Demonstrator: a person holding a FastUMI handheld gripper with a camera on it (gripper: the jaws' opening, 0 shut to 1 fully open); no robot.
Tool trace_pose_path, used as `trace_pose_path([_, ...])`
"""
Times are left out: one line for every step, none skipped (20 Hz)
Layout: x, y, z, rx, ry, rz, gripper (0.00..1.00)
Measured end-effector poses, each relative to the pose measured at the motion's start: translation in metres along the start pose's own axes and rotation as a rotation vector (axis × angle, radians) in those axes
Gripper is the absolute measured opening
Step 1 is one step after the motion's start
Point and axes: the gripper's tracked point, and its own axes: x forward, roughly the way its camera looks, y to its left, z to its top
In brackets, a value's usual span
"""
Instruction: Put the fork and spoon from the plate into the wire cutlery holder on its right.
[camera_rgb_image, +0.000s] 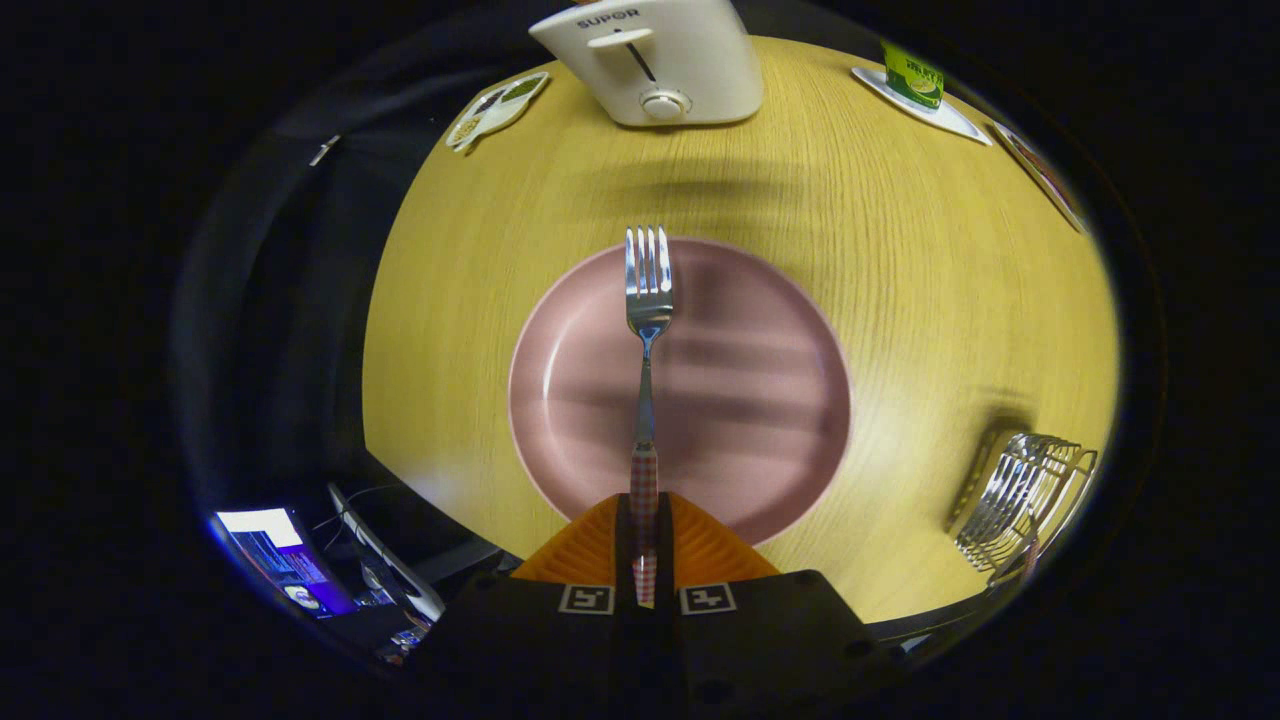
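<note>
We are holding the fork (648, 300) in our gripper (644, 545). The two orange fingers (590, 550) are closed tight on its checked red-and-white handle, one on each side. The shiny tines point straight out ahead of us.

Let us use the pink plate (760, 480) as our marker. The fork hangs over the middle of the plate. We think it is lifted up off it, because a soft dark shadow lies on the plate beside it. No spoon lies on the plate that we can see.

The wire cutlery holder (1025, 495) stands on the wooden table (930, 300), to the right of the plate and a bit nearer to us. It has many thin metal bars. We cannot tell if anything is already inside it.

On the far side of the plate stands a white toaster (655, 60). Far off past the plate's right side is a small green box (912, 80) on a white dish.

So the job now, we think, is to carry the fork to the holder. To do it well, we should keep our squeeze firm so the handle cannot slip. We should swing slowly to the right, staying high above the plate's rim. Then we line the fork up over an opening between the bars and lower it gently, so that it does not bump the wires and tip the holder.
</note>
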Motion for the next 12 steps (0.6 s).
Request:
trace_pose_path([-0.018,-0.006,-0.003,-0.043,0.007,-0.002,0.09])
trace_pose_path([-0.036,-0.014,-0.006,-0.086,0.018,-0.009,0.09])
trace_pose_path([-0.054,-0.022,-0.009,-0.124,0.030,-0.016,0.09])
trace_pose_path([-0.072,-0.031,-0.013,-0.154,0.042,-0.025,0.09])
trace_pose_path([-0.089,-0.043,-0.019,-0.183,0.062,-0.039,0.09])
trace_pose_path([-0.105,-0.055,-0.023,-0.208,0.074,-0.057,0.09])
trace_pose_path([-0.121,-0.066,-0.029,-0.226,0.089,-0.071,0.09])
trace_pose_path([-0.135,-0.078,-0.035,-0.237,0.104,-0.085,0.09])
trace_pose_path([-0.148,-0.091,-0.039,-0.248,0.123,-0.107,0.09])
trace_pose_path([-0.159,-0.105,-0.044,-0.260,0.149,-0.137,0.09])
trace_pose_path([-0.168,-0.121,-0.050,-0.267,0.185,-0.166,0.09])
trace_pose_path([-0.179,-0.137,-0.058,-0.270,0.229,-0.189,0.09])
